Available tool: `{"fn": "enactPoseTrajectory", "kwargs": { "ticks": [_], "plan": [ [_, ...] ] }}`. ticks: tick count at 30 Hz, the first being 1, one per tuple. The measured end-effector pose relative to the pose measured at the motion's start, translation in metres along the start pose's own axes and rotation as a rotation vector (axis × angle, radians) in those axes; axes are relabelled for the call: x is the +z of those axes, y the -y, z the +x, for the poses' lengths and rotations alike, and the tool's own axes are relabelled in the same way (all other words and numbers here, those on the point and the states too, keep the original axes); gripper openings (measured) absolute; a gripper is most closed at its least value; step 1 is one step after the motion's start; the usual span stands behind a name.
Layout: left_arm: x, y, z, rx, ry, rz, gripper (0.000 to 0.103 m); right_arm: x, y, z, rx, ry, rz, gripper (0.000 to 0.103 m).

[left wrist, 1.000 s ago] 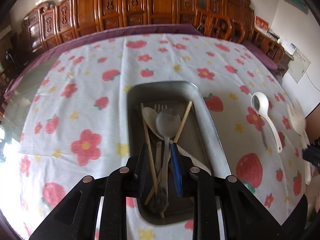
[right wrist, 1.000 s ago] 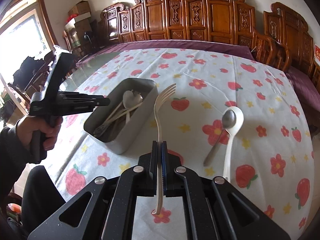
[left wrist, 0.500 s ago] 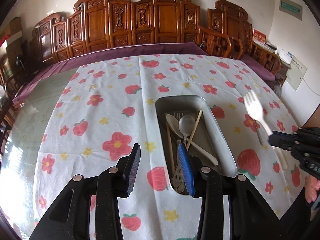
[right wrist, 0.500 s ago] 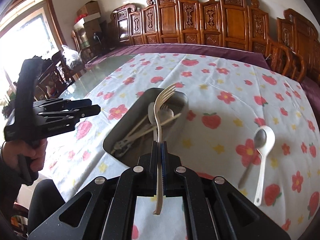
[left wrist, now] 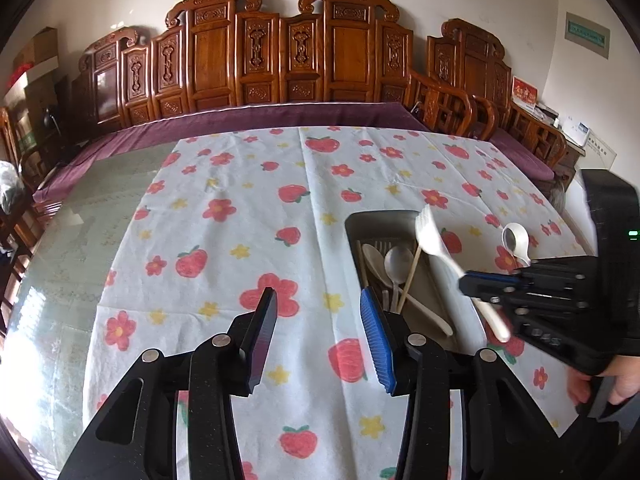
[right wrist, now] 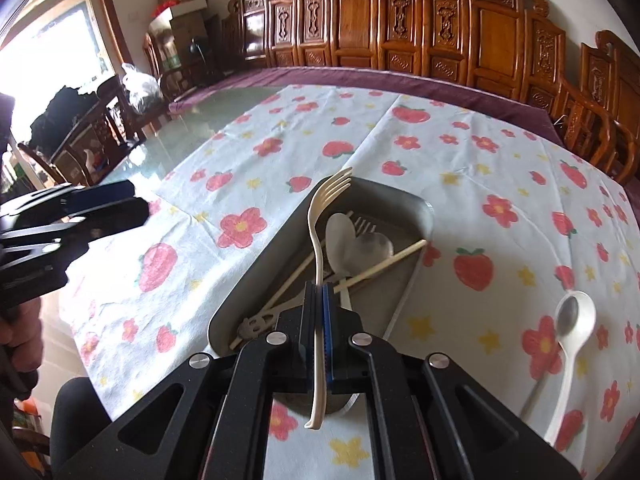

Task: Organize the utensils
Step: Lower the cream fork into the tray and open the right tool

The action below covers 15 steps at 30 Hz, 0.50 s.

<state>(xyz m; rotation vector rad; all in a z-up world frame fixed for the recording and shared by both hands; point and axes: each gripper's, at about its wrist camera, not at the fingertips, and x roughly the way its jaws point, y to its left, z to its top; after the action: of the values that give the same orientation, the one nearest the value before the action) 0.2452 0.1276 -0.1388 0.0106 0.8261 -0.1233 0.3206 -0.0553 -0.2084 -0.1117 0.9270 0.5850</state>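
Note:
A metal tray [right wrist: 248, 276] [left wrist: 362, 219] on the flowered tablecloth holds spoons [right wrist: 340, 236], a fork and chopsticks [right wrist: 384, 264]. My right gripper [right wrist: 319, 300] is shut on a cream plastic fork [right wrist: 320, 216], held over the tray with tines pointing forward; it also shows in the left wrist view [left wrist: 430, 236]. My left gripper [left wrist: 318, 320] is open and empty, above the cloth left of the tray. A white spoon [right wrist: 572, 344] with a metal spoon [right wrist: 567, 314] lies on the cloth right of the tray.
Carved wooden chairs [left wrist: 280, 52] line the far side of the table. The cloth [left wrist: 240, 208] covers a glass tabletop [left wrist: 60, 240] that shows at the left. The person's hand [left wrist: 616, 384] holds the right gripper handle.
My left gripper opened, let go of the utensil in the tray and drew back to the left. My right gripper carried the cream fork leftward to above the tray.

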Motion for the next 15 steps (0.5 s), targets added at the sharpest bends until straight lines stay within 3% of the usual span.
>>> {"fn": "enactPoseTrajectory", "kwargs": {
  "ticks": [8,15],
  "plan": [
    [0.000,-0.013,0.004,0.007,-0.003,-0.017,0.041,0.016,-0.006,0.043,0.008,-0.061,0.045,0.004],
    [-0.003,-0.014,0.010,0.010,-0.016,-0.017,0.041,0.010,-0.004,0.067,0.014,-0.107,0.094,0.004]
  ]
}}
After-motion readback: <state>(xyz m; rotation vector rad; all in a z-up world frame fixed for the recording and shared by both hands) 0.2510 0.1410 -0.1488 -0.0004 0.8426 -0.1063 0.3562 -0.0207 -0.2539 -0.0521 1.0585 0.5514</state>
